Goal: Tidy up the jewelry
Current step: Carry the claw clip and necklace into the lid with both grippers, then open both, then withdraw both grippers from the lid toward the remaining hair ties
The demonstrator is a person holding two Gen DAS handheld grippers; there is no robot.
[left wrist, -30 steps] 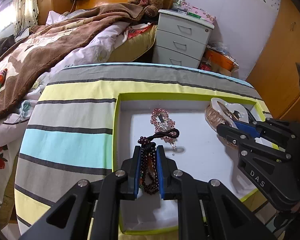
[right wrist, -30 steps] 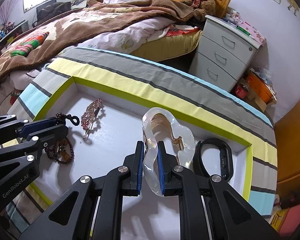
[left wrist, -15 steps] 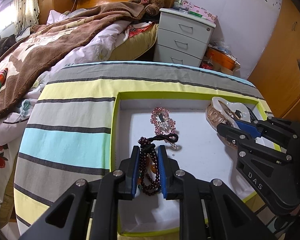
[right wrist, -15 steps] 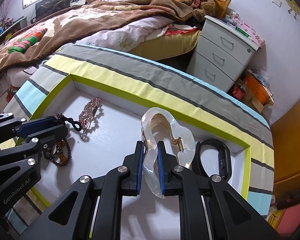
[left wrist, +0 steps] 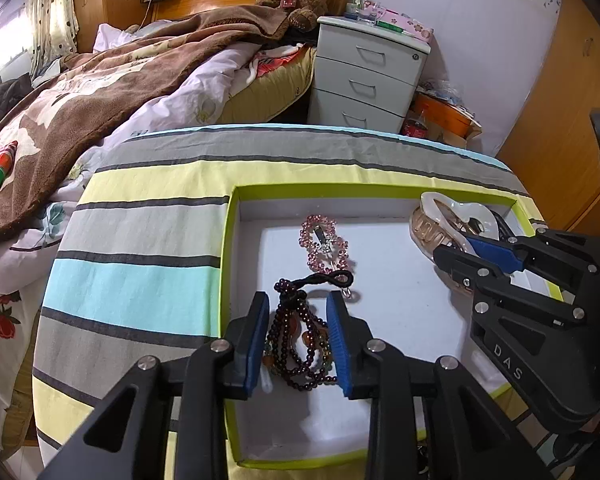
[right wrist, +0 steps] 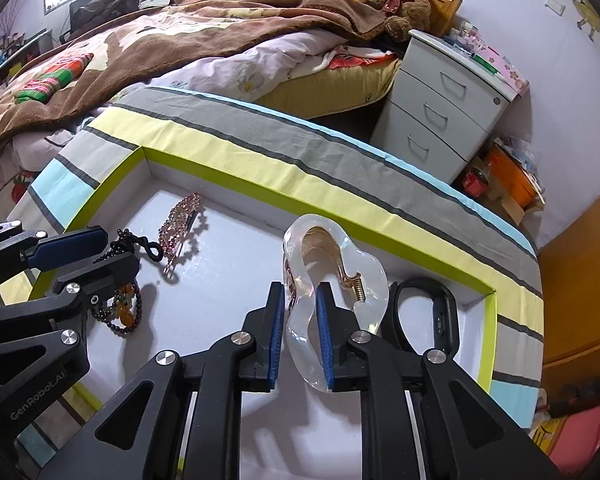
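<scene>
The left tool (left wrist: 299, 340) and right tool (right wrist: 298, 334) had just been opening, apparently releasing the dark beaded bracelet (left wrist: 296, 344) and clear plastic claw clip (right wrist: 332, 280) inside the green-rimmed white tray (left wrist: 400, 312), so withdrawing upward seemed next.

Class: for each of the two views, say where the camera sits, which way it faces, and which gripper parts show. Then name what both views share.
Left wrist: sits on the left gripper, looks steeply down along its open fingers, which have just been opening, at the bead bracelet in the tray; the right gripper shows at right.
Right wrist: sits on the right gripper, looks down at the clear hair claw between fingers just opening; the left gripper shows at left.
Shared: tray, pink clip, bracelet, claw, teddy bear, drawers.
</scene>
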